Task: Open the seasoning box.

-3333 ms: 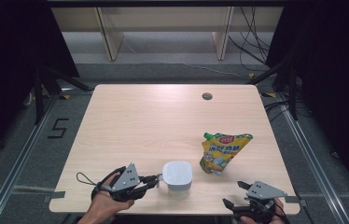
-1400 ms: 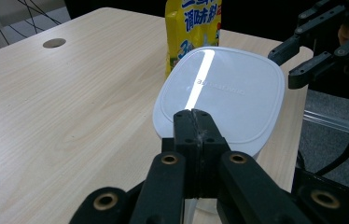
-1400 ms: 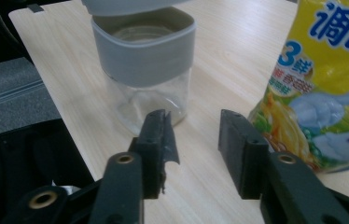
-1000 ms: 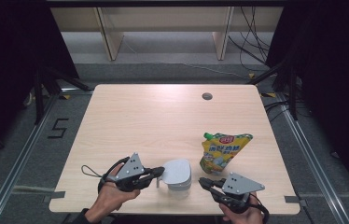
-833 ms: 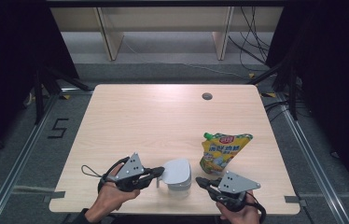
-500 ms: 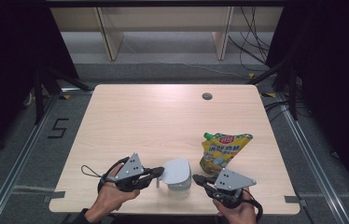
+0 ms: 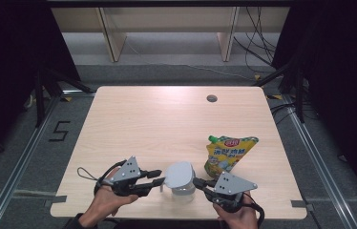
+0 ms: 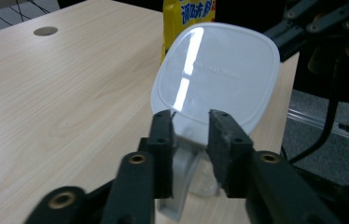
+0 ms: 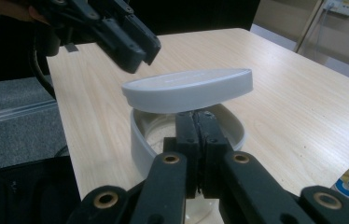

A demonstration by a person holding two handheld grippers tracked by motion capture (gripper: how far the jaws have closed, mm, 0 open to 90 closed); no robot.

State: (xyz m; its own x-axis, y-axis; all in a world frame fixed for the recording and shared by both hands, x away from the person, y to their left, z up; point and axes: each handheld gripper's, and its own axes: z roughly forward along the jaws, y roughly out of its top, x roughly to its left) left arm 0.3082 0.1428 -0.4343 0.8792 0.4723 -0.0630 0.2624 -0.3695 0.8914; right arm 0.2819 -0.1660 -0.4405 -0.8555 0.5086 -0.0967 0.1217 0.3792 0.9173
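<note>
Yellow pouch (image 7: 227, 153) right of centre.
Lies flat on the wooden table (image 7: 167, 119) (round hole (image 7: 211, 98) upper right).

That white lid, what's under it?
Under the raised lid sits an open white container. The shut right gripper props the lid up from below. Only a strip of pale inner wall shows; lid and gripper cover the rest.

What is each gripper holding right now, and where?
Right gripper pinches the white container's rim. Left gripper straddles its handle, fingers apart, gripping nothing.
</note>
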